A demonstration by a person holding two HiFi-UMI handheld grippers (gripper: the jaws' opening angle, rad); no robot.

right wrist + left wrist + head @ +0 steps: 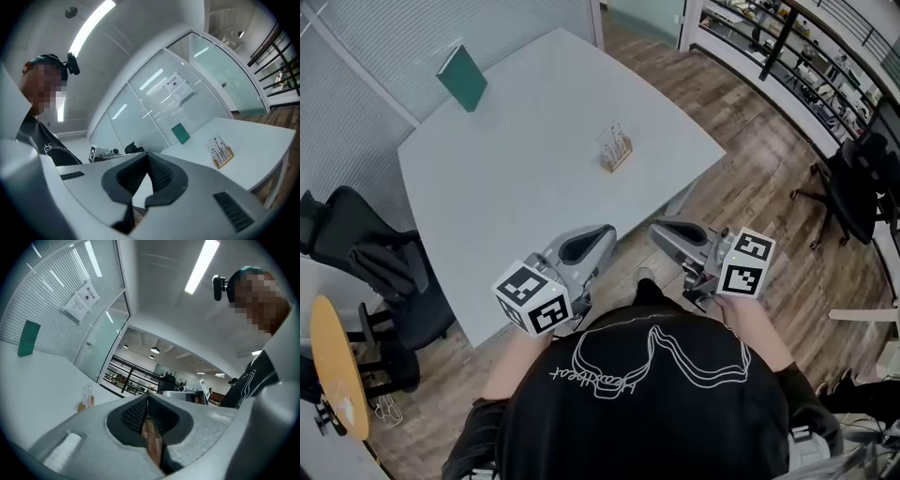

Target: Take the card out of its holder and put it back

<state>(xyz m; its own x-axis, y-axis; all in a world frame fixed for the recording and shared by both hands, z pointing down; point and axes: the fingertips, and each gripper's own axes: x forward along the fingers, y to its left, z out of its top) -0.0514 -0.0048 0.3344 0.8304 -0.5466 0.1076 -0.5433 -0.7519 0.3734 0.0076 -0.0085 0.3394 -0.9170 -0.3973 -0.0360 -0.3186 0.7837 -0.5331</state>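
Note:
A small wooden card holder point(617, 159) stands on the white table point(525, 187), right of its middle, with a pale card point(611, 139) upright in it. The holder also shows far off in the left gripper view point(86, 401) and the right gripper view point(221, 153). My left gripper point(602, 232) and right gripper point(661, 228) hang side by side at the table's near edge, close to the person's body and well short of the holder. Both point toward the table. The left gripper's point(146, 397) and the right gripper's point(146, 155) jaw tips meet, with nothing between them.
A green board point(462, 78) stands at the table's far left corner. A black office chair point(384, 272) sits left of the table, beside a round wooden side table point(337, 366). Another black chair point(862, 187) stands on the wooden floor at the right. Glass walls run behind the table.

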